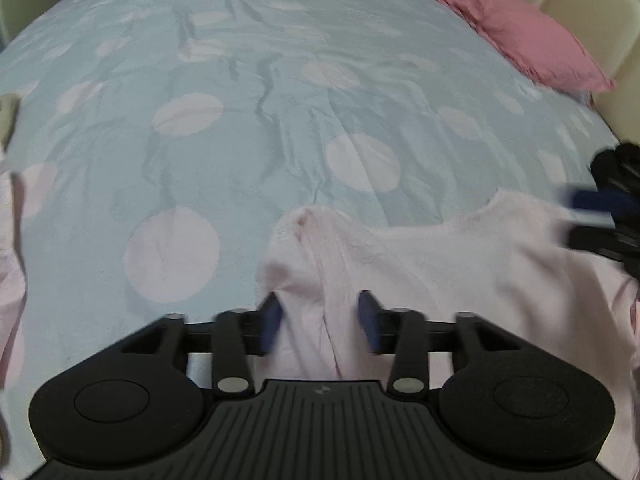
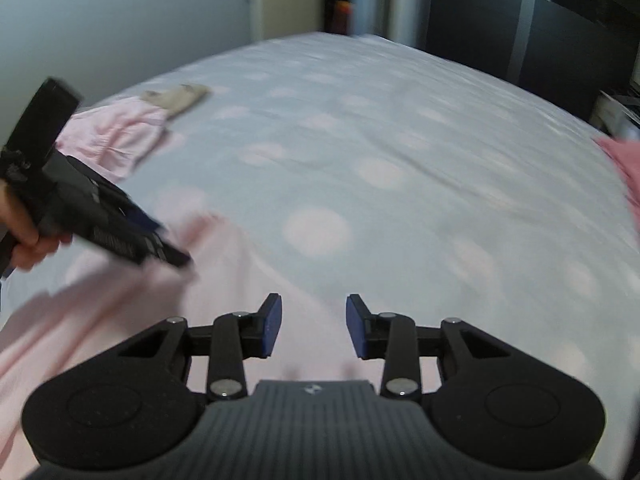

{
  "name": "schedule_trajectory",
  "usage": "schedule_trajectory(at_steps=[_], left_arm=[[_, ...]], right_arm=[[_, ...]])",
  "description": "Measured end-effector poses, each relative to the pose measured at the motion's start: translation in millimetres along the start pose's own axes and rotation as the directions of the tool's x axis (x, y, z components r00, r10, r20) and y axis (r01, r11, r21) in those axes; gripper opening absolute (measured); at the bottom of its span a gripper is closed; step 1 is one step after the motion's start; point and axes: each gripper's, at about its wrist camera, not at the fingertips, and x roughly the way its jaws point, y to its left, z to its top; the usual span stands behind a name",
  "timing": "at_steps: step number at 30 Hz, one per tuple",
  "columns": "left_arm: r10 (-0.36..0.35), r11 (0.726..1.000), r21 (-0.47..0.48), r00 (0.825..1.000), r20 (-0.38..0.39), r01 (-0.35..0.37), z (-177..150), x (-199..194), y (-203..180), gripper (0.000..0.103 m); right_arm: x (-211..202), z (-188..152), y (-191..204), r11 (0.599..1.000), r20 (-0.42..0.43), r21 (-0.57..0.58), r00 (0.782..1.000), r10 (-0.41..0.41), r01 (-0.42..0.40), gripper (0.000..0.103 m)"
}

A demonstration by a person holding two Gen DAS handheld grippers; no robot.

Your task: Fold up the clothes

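A pale pink garment [image 1: 440, 264] lies crumpled on the bed near me. In the left wrist view my left gripper [image 1: 320, 322] stands open over its left part, with a raised fold of the cloth between the blue pads and neither pad pressing it. My right gripper [image 1: 592, 216] shows blurred at the right edge over the same garment. In the right wrist view my right gripper [image 2: 314, 324] is open above the pink garment [image 2: 120, 312] with nothing between its fingers. A hand holds my left gripper [image 2: 120, 232] at the left, pointing down at the cloth.
The bed cover [image 1: 280, 100] is light blue with large pale pink dots. A dark pink pillow [image 1: 520, 36] lies by the cream headboard [image 1: 592, 12]. Another pink garment [image 2: 116, 136] and a beige one [image 2: 180, 98] lie farther off on the bed.
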Motion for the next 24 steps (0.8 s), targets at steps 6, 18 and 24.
schedule_trajectory(at_steps=[6,18,24], left_arm=[[0.083,0.992,0.085,0.99,0.11,-0.092,-6.2,-55.2,-24.8,0.054],[-0.009,0.987,0.162,0.999,0.045,0.002,-69.6,-120.6,-91.5,0.056],[-0.022,0.983,0.184,1.0,0.019,0.018,-100.8,-123.3,-115.9,0.056]], right_arm=[[-101.4,-52.4,-42.8,0.957,-0.075,0.19,0.975,-0.21,0.221,0.04],[-168.1,-151.6,-34.9,0.889,-0.163,0.21,0.912,-0.378,0.406,0.074],[-146.6,-187.4,-24.9,0.854,-0.229,-0.095,0.824,-0.518,0.511,0.029]])
